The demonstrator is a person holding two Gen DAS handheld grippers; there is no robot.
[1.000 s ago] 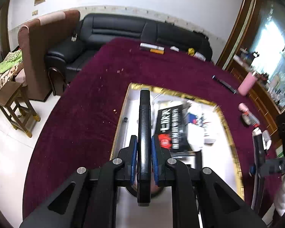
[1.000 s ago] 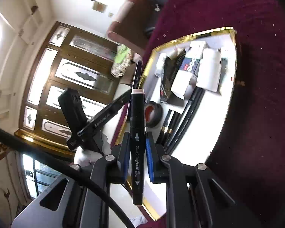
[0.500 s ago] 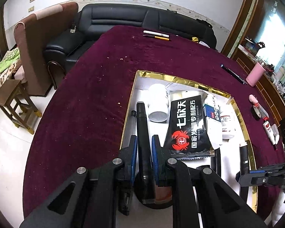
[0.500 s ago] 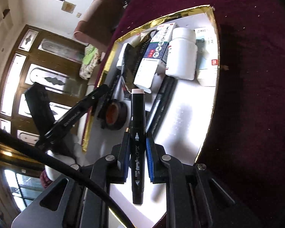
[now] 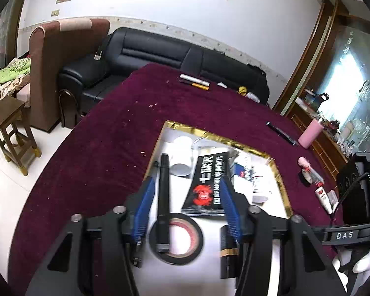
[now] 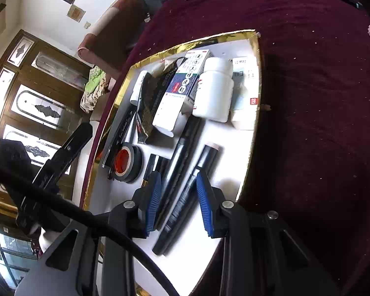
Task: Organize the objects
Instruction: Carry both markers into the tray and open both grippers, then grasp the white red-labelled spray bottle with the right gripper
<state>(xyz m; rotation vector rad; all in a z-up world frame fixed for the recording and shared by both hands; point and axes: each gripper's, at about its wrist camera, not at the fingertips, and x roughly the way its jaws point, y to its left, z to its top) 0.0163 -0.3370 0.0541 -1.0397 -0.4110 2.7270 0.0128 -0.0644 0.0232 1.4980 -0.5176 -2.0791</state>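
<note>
Left wrist: fingers (image 5: 145, 204) opening, marker (image 5: 164, 197) free.

Both my grippers tilted down – left gripper (image 5: 185, 204) jaws opening wide, right gripper (image 6: 178, 198) opening, narrower gap.

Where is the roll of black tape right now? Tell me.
In the left wrist view the roll of black tape lies in the gold-rimmed tray, near its front, with a black marker's end resting across it.
</note>
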